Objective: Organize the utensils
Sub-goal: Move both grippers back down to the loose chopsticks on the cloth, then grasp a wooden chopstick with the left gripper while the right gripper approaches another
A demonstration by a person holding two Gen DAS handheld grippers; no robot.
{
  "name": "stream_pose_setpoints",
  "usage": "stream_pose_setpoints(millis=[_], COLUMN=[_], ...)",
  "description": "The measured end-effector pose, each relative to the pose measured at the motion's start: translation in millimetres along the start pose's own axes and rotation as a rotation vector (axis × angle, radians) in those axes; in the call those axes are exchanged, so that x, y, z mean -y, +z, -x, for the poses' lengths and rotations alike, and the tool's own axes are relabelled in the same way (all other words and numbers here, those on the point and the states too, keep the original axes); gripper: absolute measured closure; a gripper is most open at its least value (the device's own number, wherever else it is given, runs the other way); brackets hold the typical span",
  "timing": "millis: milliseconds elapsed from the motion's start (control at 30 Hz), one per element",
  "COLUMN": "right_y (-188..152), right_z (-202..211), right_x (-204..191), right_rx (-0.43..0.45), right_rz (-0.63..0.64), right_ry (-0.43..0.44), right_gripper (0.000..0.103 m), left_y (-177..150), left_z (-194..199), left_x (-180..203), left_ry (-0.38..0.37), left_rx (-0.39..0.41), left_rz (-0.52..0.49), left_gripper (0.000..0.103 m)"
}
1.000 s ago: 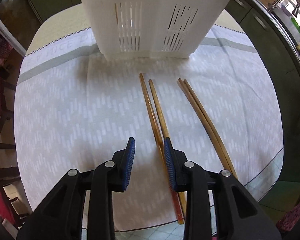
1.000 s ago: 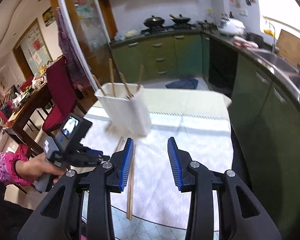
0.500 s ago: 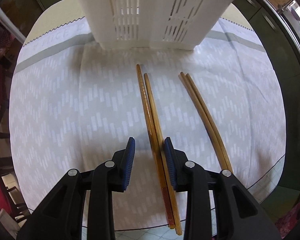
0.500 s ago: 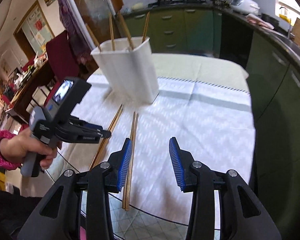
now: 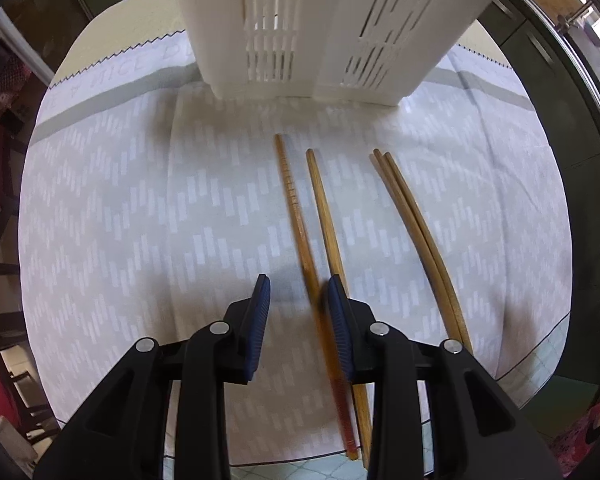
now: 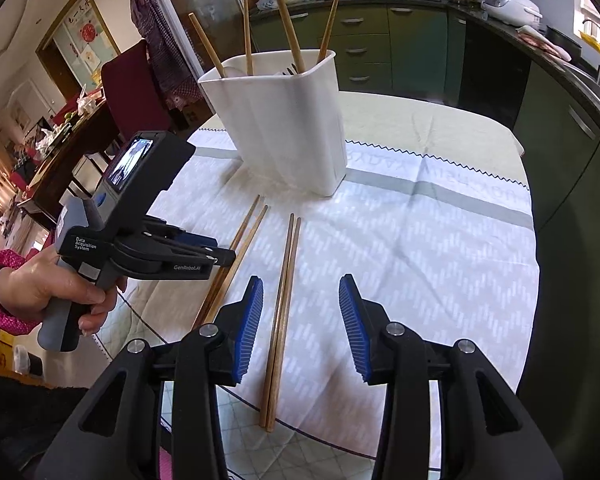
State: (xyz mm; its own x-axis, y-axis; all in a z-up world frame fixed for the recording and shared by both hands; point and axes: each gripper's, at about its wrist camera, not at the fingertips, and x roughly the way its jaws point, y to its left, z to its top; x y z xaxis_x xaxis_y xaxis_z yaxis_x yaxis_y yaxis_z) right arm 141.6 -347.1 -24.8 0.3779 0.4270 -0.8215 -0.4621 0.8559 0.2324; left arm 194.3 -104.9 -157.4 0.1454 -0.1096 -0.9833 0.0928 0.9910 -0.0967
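Left wrist view: the left gripper (image 5: 294, 312) hangs low over the tablecloth (image 5: 140, 220), jaws apart at a moderate gap and empty. One chopstick of the left chopstick pair (image 5: 296, 216) runs between the pads; its partner lies outside the right pad. Risk: closing here would take only one stick, or roll both.

Right wrist view: the right gripper (image 6: 300, 320) is wide apart, empty, straddling the right chopstick pair (image 6: 284, 292). The white utensil holder (image 6: 284, 120) stands beyond, sticks already inside. Risk: both grippers work close together and could collide.
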Motion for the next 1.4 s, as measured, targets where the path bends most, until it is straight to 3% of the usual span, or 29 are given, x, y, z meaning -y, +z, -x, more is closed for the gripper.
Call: stream_pose_setpoints(millis=[167, 267, 400, 633, 967, 1167, 1200, 1300, 1400], right_y=[0, 4, 10, 20, 26, 28, 28, 26, 23], right_z=[-11, -38, -79, -123, -139, -144, -144, -144, -146], right_x=[-4, -10, -13, -12, -22, -29, -29, -28, -27], right_rx=[-0.037, -0.095, -0.173, -0.245, -0.286, -0.292, -0.294, -0.302, -0.312], right_rz=[0.017, 0.046, 0.072, 0.057, 0.091, 0.099, 0.098, 0.094, 0.095], right_ry=[-0.021, -0.047, -0.076, -0.081, -0.105, -0.131, -0.136, -0.144, -0.144], right_gripper=[0.063, 0.063, 0.081, 0.087, 0.087, 0.087, 0.087, 0.087, 0.087], left_y=[1, -2, -11, -18, 2, -12, -14, -14, -8], left_z=[-4, -4, 1, 2, 0, -7, -9, -8, -3], left_x=[2, -6, -26, -36, -27, 14, 19, 19, 6], left_ry=[0.034, 0.046, 0.062, 0.083, 0.235, 0.372, 0.366, 0.339, 0.238], left_rx=[-0.012, -0.020, -0.027, -0.041, -0.007, 0.058, 0.058, 0.056, 0.030], left_rz=[-0.023, -0.020, -0.030, -0.113, -0.297, -0.548, -0.569, -0.553, -0.467], left_gripper=[0.074, 0.074, 0.079, 0.080, 0.084, 0.098, 0.103, 0.103, 0.103])
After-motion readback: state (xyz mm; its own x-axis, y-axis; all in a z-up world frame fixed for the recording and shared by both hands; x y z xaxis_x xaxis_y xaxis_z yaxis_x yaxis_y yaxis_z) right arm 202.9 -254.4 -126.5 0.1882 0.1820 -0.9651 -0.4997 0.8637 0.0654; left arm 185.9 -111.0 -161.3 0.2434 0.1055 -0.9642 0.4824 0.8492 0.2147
